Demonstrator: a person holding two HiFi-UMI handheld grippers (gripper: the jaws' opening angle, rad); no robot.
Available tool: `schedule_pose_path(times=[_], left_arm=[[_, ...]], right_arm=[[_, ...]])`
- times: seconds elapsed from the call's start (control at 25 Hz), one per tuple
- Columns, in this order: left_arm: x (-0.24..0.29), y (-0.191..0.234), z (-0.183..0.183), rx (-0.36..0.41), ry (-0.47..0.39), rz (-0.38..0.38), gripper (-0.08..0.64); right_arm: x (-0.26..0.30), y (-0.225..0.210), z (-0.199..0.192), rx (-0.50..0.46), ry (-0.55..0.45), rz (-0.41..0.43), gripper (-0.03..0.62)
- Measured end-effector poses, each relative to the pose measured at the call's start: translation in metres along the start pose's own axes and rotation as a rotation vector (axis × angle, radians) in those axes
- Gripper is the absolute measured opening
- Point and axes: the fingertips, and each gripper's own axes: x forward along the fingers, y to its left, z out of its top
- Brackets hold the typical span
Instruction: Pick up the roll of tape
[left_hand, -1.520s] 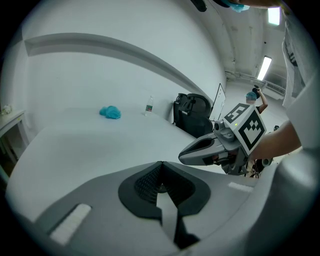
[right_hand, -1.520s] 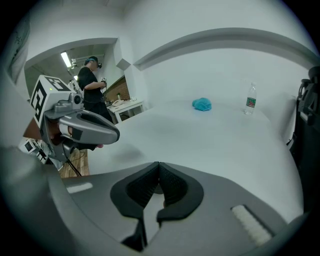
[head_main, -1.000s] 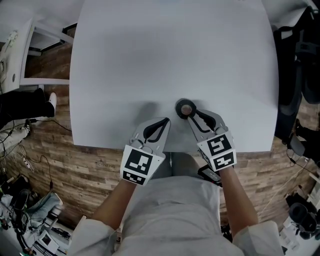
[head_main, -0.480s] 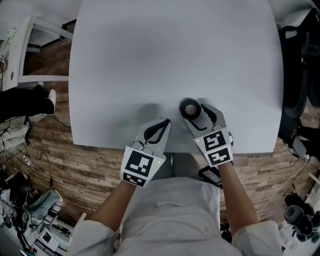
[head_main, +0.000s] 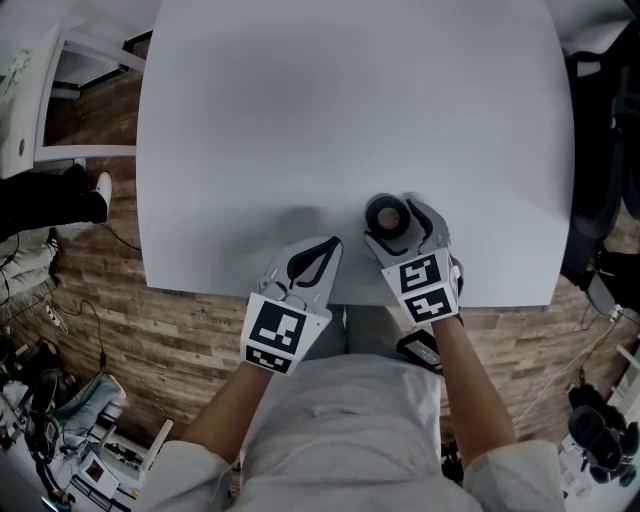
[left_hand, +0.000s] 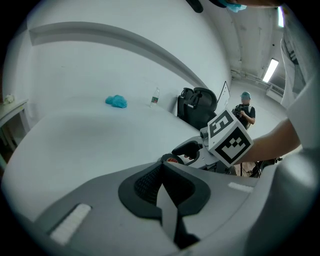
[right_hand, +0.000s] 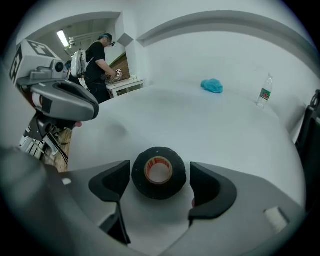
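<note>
Wide-open white table (head_main: 350, 100) ahead, crowded only at the near edge.

Clear going from 9 through 12 to 3 o'clock of the roll of tape (head_main: 387, 214), over bare tabletop. Hemmed in at the roll itself by the right gripper (head_main: 397, 220), jaws just opened wide to either side, a thin gap at each pad, no contact. Blocked at 8 o'clock by the left gripper (head_main: 314, 258), jaws together, near the table's front edge, with a passable gap between the two grippers. Far off at 12 to 1 o'clock, only a blue cloth (right_hand: 212, 85) and a water bottle (right_hand: 263, 92), well apart from the roll.
</note>
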Motion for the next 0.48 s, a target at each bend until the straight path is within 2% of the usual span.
schedule_pose_path(times=[0.48], left_arm=[[-0.0001, 0.0011, -0.0043, -0.008, 0.006, -0.008, 0.018]], right_arm=[[0.0083, -0.0016, -0.0024, 0.000, 0.030, -0.013, 0.390]])
